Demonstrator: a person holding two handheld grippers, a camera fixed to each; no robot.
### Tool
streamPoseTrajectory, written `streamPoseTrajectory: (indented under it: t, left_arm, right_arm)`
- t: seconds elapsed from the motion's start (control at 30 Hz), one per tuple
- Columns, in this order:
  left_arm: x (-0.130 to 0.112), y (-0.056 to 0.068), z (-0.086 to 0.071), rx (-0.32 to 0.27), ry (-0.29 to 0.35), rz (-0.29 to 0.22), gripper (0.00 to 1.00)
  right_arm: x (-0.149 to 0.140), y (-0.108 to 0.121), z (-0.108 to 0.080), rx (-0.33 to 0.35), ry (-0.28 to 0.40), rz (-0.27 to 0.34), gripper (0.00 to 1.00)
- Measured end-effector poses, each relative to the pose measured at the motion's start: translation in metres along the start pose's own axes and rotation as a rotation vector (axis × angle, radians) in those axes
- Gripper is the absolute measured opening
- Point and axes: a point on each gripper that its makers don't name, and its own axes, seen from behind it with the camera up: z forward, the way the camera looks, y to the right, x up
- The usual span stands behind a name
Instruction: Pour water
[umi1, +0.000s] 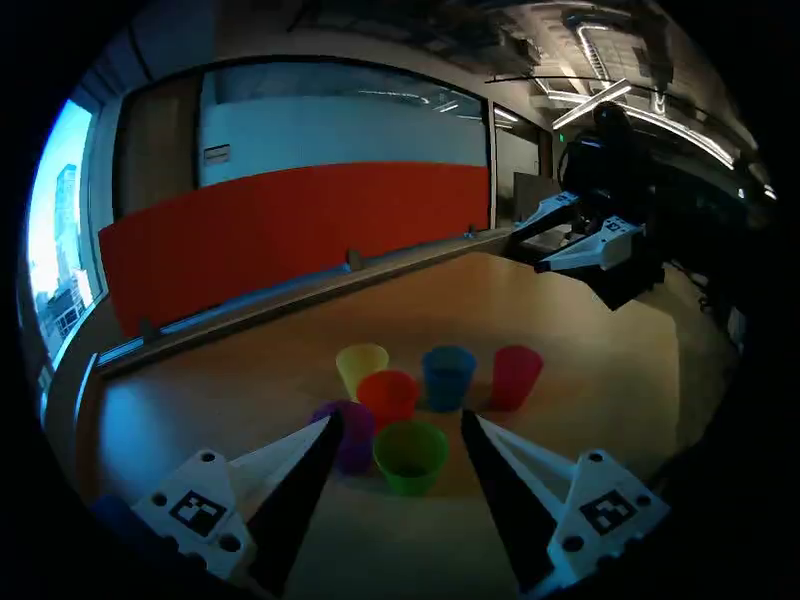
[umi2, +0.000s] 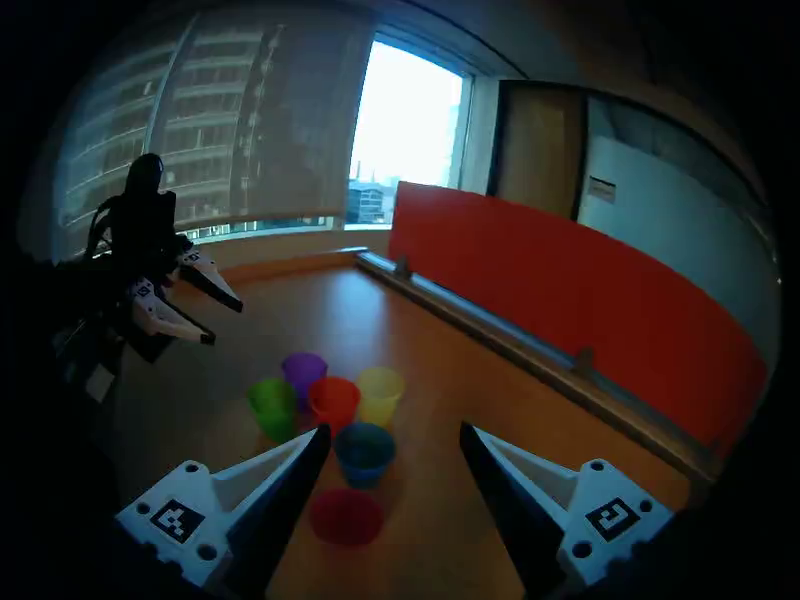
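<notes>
Left gripper view: left gripper (umi1: 395, 418), fingers spread wide, holding nothing, above wooden table (umi1: 600, 380). Clustered on it ahead of the tips: green cup (umi1: 410, 457) nearest, purple cup (umi1: 358, 432), orange cup (umi1: 388, 395), yellow cup (umi1: 361, 366), blue cup (umi1: 448, 377), pink cup (umi1: 516, 376). Right gripper view: right gripper (umi2: 393, 430), likewise wide and empty, facing the same cluster, pink cup nearest.
</notes>
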Motion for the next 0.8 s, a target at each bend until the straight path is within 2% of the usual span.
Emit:
streamPoseTrajectory:
  t: [0.47, 0.8]
  left_arm:
    - [-0.04, 0.017, 0.021, -0.049, -0.112, 0.042, 0.87]
    - [-0.066, 0.018, 0.036, -0.062, -0.186, 0.057, 0.87]
  right_arm:
    - [-0.013, 0.002, 0.022, 0.043, -0.08, -0.024, 1.0]
    - [-0.02, -0.006, 0.036, 0.088, -0.108, -0.033, 1.0]
